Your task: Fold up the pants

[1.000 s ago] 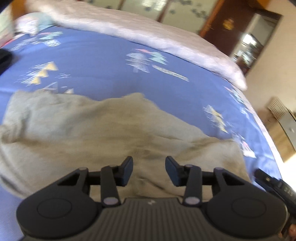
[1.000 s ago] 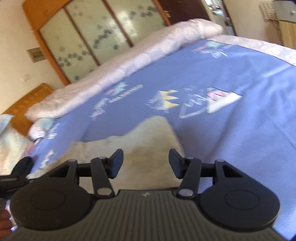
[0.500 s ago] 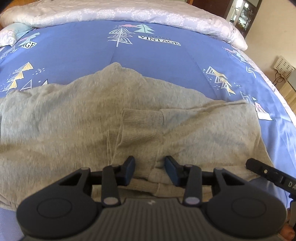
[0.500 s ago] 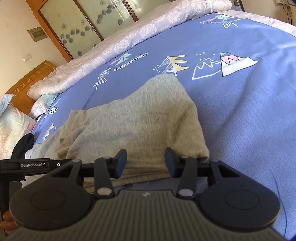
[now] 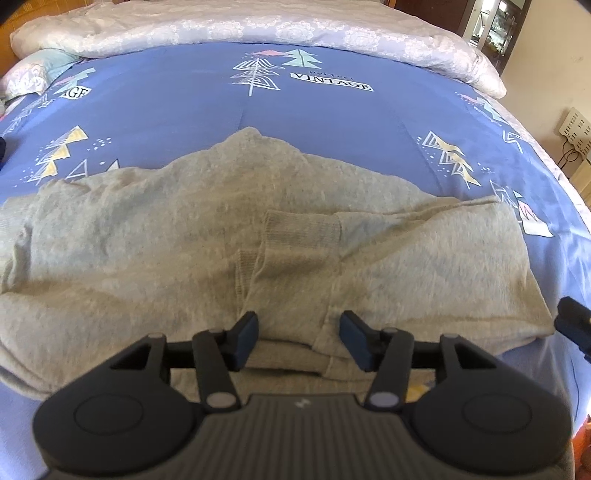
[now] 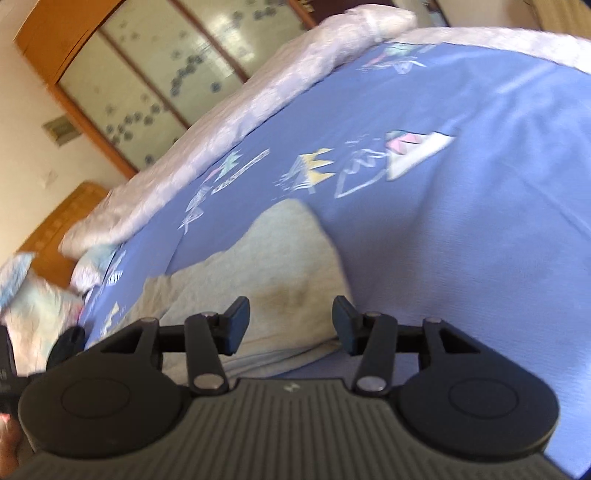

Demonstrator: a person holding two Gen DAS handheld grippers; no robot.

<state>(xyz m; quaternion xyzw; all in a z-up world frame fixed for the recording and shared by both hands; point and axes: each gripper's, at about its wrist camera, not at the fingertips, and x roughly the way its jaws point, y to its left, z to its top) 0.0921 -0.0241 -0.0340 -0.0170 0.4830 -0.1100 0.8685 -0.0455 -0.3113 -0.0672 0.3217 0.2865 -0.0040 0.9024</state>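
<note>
The right wrist view is smeared, so the far end of the grey pants (image 6: pixel 266 273) is hard to read. Both the left gripper (image 5: pixel 300 339) and the right gripper (image 6: pixel 289 325) hang wide open above the cloth, gripping nothing. The pants lie folded across the blue bedsheet (image 5: pixel 332 114), a ribbed cuff (image 5: pixel 301 236) on top; a pale quilt (image 5: pixel 258 26) runs along at twelve o'clock.

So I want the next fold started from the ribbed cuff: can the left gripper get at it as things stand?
Probably yes. The left gripper is open over the grey pants, and the ribbed cuff lies exposed on top straight ahead, with nothing covering it or between it and the jaws.
</note>
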